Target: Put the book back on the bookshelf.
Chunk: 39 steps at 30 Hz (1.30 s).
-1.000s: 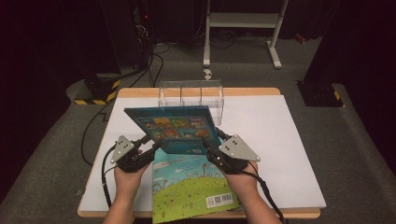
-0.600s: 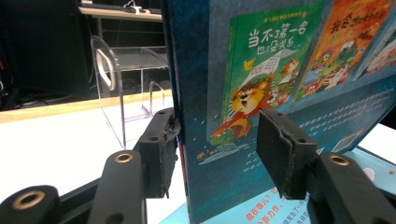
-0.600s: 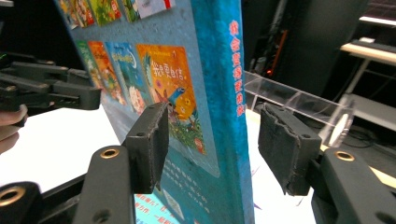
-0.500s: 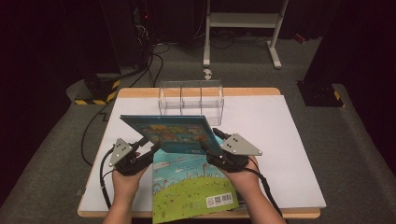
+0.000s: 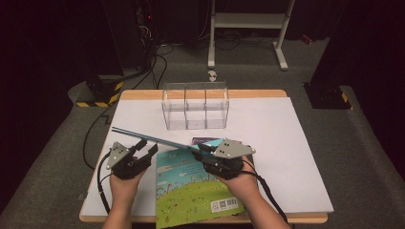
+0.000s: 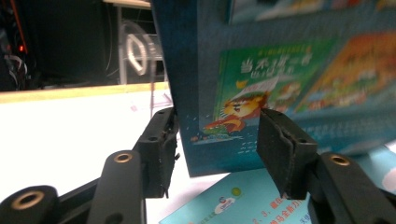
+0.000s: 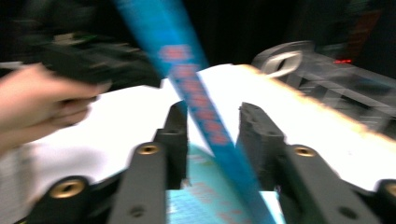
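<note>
Blue picture book (image 5: 157,139): thin, stiff, light, glossy, likely slippery; lifted edge-on above the green book (image 5: 196,191) on the surface (image 5: 286,143). Right hand-held gripper (image 5: 203,151), jaws just closing, straddles its spine end; pinch there. Left hand-held gripper (image 5: 143,149) half-open around a corner, not clamping.

Left gripper (image 5: 143,150): black body, grey three-cornered plate on top, black cable trailing down. Right gripper (image 5: 203,151): same build, plate dotted with dark screws. Jaws black, brass-ringed pivots. Forearms bare, no sleeves.
</note>
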Tool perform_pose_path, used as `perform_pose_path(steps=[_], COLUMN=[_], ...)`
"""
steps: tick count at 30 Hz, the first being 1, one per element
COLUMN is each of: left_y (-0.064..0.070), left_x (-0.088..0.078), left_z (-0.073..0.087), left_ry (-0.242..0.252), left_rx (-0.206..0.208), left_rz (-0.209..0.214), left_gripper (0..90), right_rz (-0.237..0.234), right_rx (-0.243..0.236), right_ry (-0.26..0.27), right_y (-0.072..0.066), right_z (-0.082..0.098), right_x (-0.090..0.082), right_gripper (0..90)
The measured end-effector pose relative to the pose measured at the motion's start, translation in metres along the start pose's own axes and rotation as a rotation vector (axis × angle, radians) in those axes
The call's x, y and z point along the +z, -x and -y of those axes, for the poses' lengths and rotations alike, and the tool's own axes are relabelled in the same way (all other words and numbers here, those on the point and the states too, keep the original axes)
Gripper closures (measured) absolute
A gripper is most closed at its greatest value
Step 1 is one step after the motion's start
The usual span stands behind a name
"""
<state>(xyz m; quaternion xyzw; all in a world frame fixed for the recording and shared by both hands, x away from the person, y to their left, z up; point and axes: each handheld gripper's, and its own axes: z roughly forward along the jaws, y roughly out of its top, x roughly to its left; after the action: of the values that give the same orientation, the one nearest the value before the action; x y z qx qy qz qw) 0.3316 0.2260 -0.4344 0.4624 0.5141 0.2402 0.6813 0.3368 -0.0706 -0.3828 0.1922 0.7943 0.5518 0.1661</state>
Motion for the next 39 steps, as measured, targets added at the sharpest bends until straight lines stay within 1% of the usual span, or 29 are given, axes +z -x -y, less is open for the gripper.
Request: perform_pose_path(steps=[1, 2, 3, 4, 5, 6, 7, 8, 9, 10, 11, 12, 13, 14, 15, 16, 17, 20, 21, 22, 24, 26, 31, 32, 34, 35, 37, 39], left_y=[-0.005, -0.005, -0.006, -0.008, -0.01, -0.011, -0.014, -0.014, -0.015, -0.015, -0.015, -0.015, -0.015, -0.015, -0.014, -0.014, -0.013, -0.013, -0.012, -0.012, -0.011, -0.009, -0.002, 0.001, 0.006, 0.011, 0.017, 0.028], left_x=[-0.004, -0.004, -0.005, -0.007, -0.01, -0.011, -0.013, -0.013, -0.014, -0.014, -0.015, -0.015, -0.016, -0.016, -0.016, -0.017, -0.017, -0.017, -0.018, -0.018, -0.018, -0.019, -0.021, -0.021, -0.021, -0.022, -0.023, -0.024], left_z=[-0.004, -0.004, -0.006, -0.008, -0.01, -0.011, -0.013, -0.013, -0.015, -0.015, -0.016, -0.016, -0.017, -0.018, -0.018, -0.019, -0.019, -0.02, -0.02, -0.02, -0.02, -0.021, -0.024, -0.024, -0.025, -0.025, -0.026, -0.027], left_ry=[0.004, 0.004, 0.009, 0.016, 0.018, 0.02, 0.031, 0.031, 0.053, 0.053, 0.064, 0.064, 0.063, 0.065, 0.068, 0.072, 0.074, 0.066, 0.066, 0.066, 0.066, 0.068, 0.063, 0.065, 0.057, 0.06, 0.054, 0.054], left_rx=[0.008, 0.008, 0.003, 0.007, 0.009, 0.01, 0.006, 0.006, -0.02, -0.02, -0.029, -0.029, -0.021, -0.02, -0.019, -0.02, -0.021, -0.012, -0.014, -0.014, -0.01, -0.01, 0.011, 0.011, 0.03, 0.029, 0.042, 0.056], left_rz=[-0.013, -0.013, -0.018, -0.021, -0.023, -0.026, -0.035, -0.035, -0.04, -0.04, -0.041, -0.041, -0.04, -0.04, -0.041, -0.04, -0.039, -0.037, -0.035, -0.035, -0.03, -0.025, -0.001, 0.006, 0.023, 0.034, 0.053, 0.083], left_gripper=[48.8, 48.8, 48.8, 48.8, 48.7, 48.7, 48.7, 48.8, 48.8, 48.8, 48.8, 48.8, 48.8, 48.7, 48.7, 48.7, 48.6, 48.2, 47.9, 47.7, 47.5, 47.3, 45.5, 44.8, 43.3, 42.4, 40.2, 37.9], right_rz=[0.002, 0.002, 0.014, 0.02, 0.019, 0.019, 0.036, 0.036, 0.067, 0.067, 0.081, 0.081, 0.06, 0.061, 0.068, 0.068, 0.079, 0.101, 0.108, 0.108, 0.114, 0.119, 0.121, 0.123, 0.121, 0.122, 0.121, 0.119], right_rx=[-0.043, -0.043, -0.061, -0.064, -0.046, -0.046, -0.032, -0.032, -0.026, -0.026, 0.007, 0.007, 0.072, 0.107, 0.109, 0.109, 0.102, 0.056, 0.036, 0.036, 0.021, 0.019, 0.015, 0.017, 0.025, 0.03, 0.038, 0.046], right_ry=[-0.003, -0.003, -0.004, -0.001, 0.017, 0.017, 0.029, 0.029, 0.038, 0.038, 0.045, 0.045, 0.05, 0.065, 0.07, 0.07, 0.071, 0.07, 0.06, 0.06, 0.053, 0.045, 0.03, 0.028, 0.029, 0.031, 0.036, 0.037], right_y=[-0.008, -0.008, -0.011, -0.013, -0.011, -0.011, -0.009, -0.009, -0.007, -0.007, -0.003, -0.003, 0.003, 0.009, 0.009, 0.009, 0.007, -0.002, -0.006, -0.006, -0.01, -0.012, -0.015, -0.016, -0.017, -0.017, -0.016, -0.015], right_z=[0.0, 0.0, -0.001, -0.001, -0.002, -0.002, -0.004, -0.004, -0.006, -0.006, -0.008, -0.008, -0.007, -0.005, -0.004, -0.004, -0.004, -0.007, -0.01, -0.01, -0.014, -0.016, -0.022, -0.023, -0.023, -0.023, -0.022, -0.022], right_x=[0.003, 0.003, 0.005, 0.006, 0.007, 0.007, 0.007, 0.007, 0.008, 0.008, 0.01, 0.01, 0.012, 0.015, 0.016, 0.016, 0.018, 0.027, 0.032, 0.032, 0.039, 0.045, 0.059, 0.061, 0.066, 0.067, 0.07, 0.073], right_gripper=[72.0, 72.0, 72.6, 73.6, 75.2, 75.2, 77.3, 77.3, 80.3, 80.3, 82.9, 82.9, 82.9, 82.9, 82.9, 82.9, 82.9, 82.9, 82.9, 82.9, 82.9, 82.8, 82.7, 82.7, 82.6, 82.6, 82.6, 82.5])
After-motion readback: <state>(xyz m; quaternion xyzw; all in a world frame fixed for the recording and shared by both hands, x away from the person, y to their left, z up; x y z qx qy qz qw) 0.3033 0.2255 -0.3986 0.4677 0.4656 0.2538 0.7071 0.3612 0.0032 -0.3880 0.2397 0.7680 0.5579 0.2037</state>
